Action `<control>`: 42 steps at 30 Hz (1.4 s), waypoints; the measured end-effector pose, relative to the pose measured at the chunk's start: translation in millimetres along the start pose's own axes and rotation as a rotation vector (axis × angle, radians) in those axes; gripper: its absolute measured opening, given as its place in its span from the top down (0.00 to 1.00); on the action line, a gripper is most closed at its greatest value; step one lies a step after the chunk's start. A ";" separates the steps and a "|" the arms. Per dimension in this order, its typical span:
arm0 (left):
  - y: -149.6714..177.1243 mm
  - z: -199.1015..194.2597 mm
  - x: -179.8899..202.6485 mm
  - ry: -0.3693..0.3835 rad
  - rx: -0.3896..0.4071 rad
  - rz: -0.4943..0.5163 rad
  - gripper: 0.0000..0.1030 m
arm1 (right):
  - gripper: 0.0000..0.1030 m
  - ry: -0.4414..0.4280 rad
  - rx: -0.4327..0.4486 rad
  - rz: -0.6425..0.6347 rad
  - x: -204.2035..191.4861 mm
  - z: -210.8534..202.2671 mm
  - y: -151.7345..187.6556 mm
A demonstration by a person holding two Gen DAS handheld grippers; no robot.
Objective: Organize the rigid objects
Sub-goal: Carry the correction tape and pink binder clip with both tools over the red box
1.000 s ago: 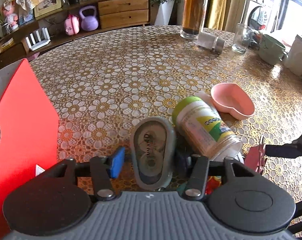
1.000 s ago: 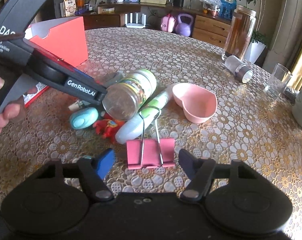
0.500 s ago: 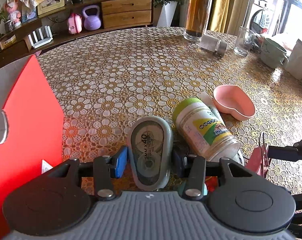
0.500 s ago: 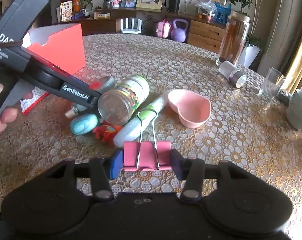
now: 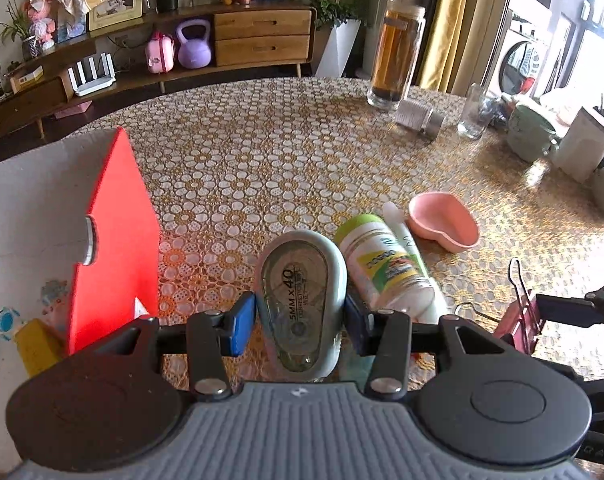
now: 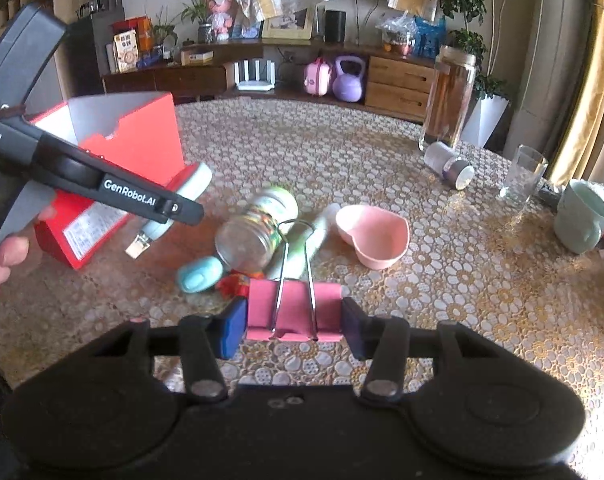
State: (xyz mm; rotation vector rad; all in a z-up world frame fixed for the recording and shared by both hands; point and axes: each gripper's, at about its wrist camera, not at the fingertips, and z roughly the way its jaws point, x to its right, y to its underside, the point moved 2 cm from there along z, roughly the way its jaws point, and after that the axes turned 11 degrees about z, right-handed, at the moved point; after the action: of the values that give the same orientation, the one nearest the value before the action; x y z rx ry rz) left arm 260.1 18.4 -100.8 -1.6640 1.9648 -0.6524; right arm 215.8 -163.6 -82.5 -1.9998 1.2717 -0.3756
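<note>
My left gripper (image 5: 299, 322) is shut on a grey correction tape dispenser (image 5: 302, 312) and holds it above the table, beside the open red box (image 5: 113, 240). The dispenser also shows in the right wrist view (image 6: 181, 200), next to the box (image 6: 141, 136). My right gripper (image 6: 293, 330) is shut on a pink binder clip (image 6: 293, 312), lifted off the table. On the table lie a green-capped jar (image 6: 257, 228), a white and green tube (image 6: 306, 248), a teal oval item (image 6: 199, 276), a red toy (image 6: 233, 284) and a pink heart bowl (image 6: 372, 240).
At the far right stand a tall amber jar (image 5: 396, 64), a small jar on its side (image 5: 418, 118), a drinking glass (image 5: 474, 116) and a green mug (image 5: 528, 136). The red box holds small items (image 5: 37, 344). A floral tablecloth (image 5: 261, 168) covers the round table.
Both grippers closed from open: the left on the correction tape, the right on the binder clip. Both have lifted their items; the left has moved toward the red box.
</note>
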 end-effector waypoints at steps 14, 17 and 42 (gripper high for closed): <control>-7.0 -73.5 -0.2 0.026 0.057 0.013 0.55 | 0.52 -0.050 0.097 0.013 -31.9 -59.9 -26.5; -6.9 -86.2 -6.7 0.025 0.061 0.002 0.55 | 0.52 -0.060 0.111 0.010 -43.0 -69.7 -32.4; 8.3 -152.6 -132.3 -0.104 0.128 -0.066 0.55 | 0.52 -0.175 0.113 -0.118 -173.2 -42.8 -93.5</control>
State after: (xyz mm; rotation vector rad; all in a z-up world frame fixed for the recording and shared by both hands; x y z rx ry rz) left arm 176.0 157.9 18.8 -1.6566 1.7649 -0.6873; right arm 171.3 -7.1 36.2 -1.9702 1.0061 -0.3132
